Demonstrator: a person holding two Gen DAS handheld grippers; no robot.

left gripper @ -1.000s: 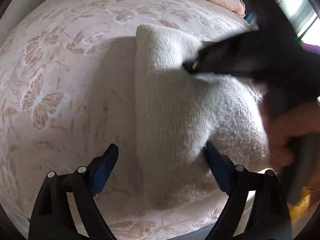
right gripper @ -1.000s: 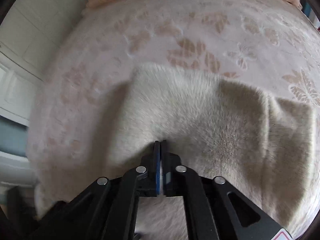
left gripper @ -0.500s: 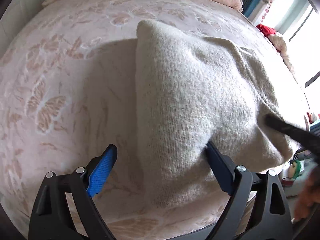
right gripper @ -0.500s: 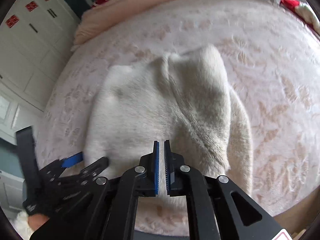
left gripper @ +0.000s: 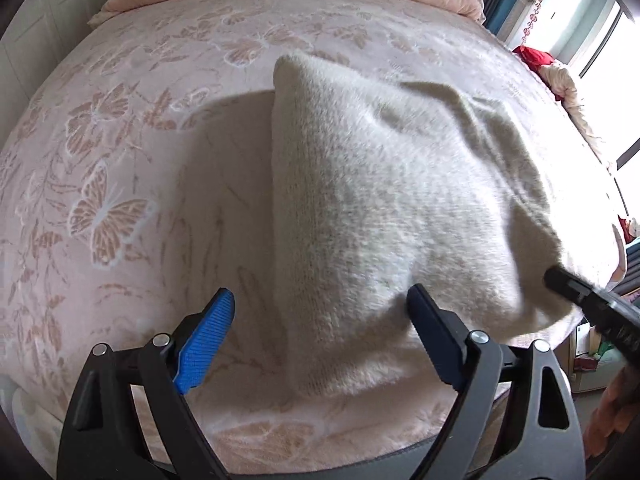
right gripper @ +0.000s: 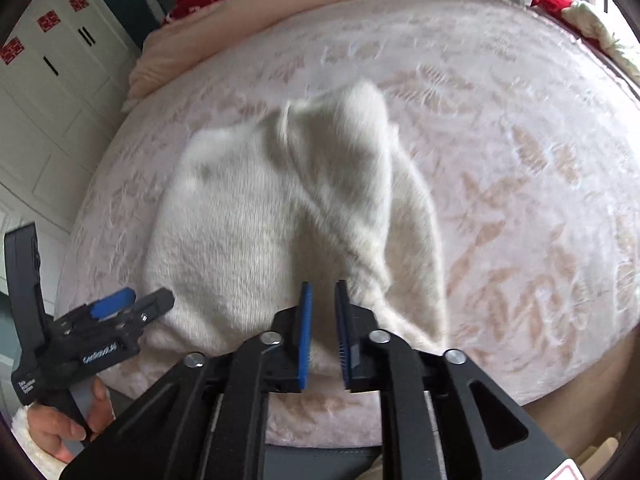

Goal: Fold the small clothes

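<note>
1. Jaws of the left gripper (left gripper: 320,316) stood wide apart, released; those of the right gripper (right gripper: 323,300) had parted slightly since half a second before, gripping nothing.
2. The cream sweater (left gripper: 384,208) lay folded on the pink butterfly bedspread (left gripper: 120,160).
3. The left hand (right gripper: 60,424) held its tool at 8 o'clock of the sweater in the right wrist view.
</note>
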